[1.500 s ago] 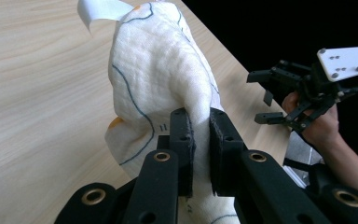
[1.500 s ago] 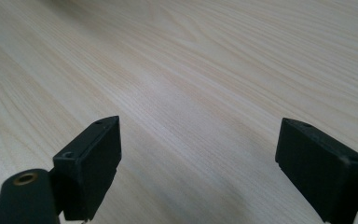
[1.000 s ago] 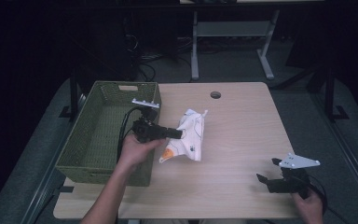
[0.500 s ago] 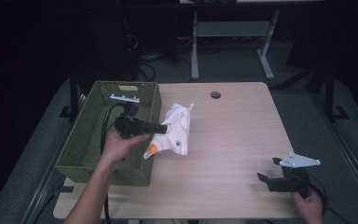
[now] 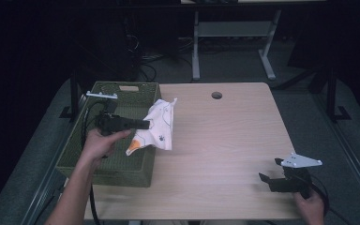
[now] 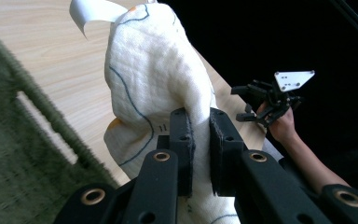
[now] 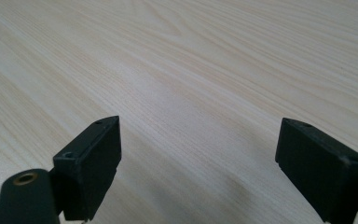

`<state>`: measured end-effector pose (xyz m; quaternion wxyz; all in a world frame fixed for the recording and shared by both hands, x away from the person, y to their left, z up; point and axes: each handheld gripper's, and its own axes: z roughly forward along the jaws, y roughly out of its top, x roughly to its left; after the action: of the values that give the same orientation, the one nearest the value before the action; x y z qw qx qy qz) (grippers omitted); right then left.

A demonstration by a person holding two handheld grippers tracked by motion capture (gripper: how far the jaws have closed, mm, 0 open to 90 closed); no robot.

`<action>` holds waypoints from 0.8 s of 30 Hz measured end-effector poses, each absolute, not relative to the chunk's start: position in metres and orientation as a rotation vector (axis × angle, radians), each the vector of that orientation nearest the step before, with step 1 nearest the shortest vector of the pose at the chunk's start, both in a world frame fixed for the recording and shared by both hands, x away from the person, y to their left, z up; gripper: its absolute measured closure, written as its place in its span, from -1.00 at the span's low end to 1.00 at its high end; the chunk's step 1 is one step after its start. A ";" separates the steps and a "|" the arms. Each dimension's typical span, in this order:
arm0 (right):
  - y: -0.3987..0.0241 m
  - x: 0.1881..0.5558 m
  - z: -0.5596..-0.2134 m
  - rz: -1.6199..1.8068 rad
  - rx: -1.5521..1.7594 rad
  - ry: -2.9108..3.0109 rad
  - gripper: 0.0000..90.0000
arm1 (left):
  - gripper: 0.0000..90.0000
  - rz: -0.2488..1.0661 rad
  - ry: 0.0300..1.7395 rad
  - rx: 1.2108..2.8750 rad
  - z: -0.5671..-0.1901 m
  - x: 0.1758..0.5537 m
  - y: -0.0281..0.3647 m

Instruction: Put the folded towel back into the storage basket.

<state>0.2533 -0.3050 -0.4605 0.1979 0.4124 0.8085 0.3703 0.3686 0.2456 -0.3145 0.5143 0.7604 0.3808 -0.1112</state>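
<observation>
Your left gripper [image 5: 143, 124] is clenched on the cloth [image 5: 159, 127], hanging over the basket [image 5: 122, 166] rim, table side. Long axis approx. vertical. Basket lies directly below-left. Right gripper [image 5: 273, 176] gapes wide, idle, well apart.

1. One tabletop [image 5: 229, 140], of pale wood, with one round hole [image 5: 216, 95] near its far edge.
2. One green woven basket [image 5: 82, 161], at the tabletop's left edge.
3. One white printed cloth [image 5: 161, 124] with an orange patch, over the basket's right rim.
4. Two tools: the left tool [image 5: 140, 124] and the right tool [image 5: 268, 171].
5. Two hands: the left hand [image 5: 101, 143] and the right hand [image 5: 311, 206].
</observation>
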 end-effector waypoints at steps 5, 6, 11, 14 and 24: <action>-0.305 0.253 -0.461 1.037 1.165 2.258 -0.70 | 0.83 -0.253 0.930 1.826 -0.312 0.370 0.260; -0.305 0.253 -0.461 1.037 1.165 2.258 -0.70 | 0.83 -0.253 0.930 1.826 -0.312 0.370 0.260; -0.305 0.254 -0.462 1.022 1.162 2.267 -0.70 | 0.83 -0.225 0.945 1.828 -0.307 0.369 0.276; -0.306 0.254 -0.462 1.020 1.163 2.265 -0.70 | 0.83 -0.219 0.948 1.837 -0.306 0.369 0.281; -0.306 0.255 -0.462 1.009 1.172 2.259 -0.70 | 0.83 -0.194 0.977 1.844 -0.307 0.370 0.307</action>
<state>0.2548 -0.3062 -0.4623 0.2007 0.4194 0.8084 0.3611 0.3697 0.3066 -0.3065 0.4994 0.7623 0.4039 -0.0800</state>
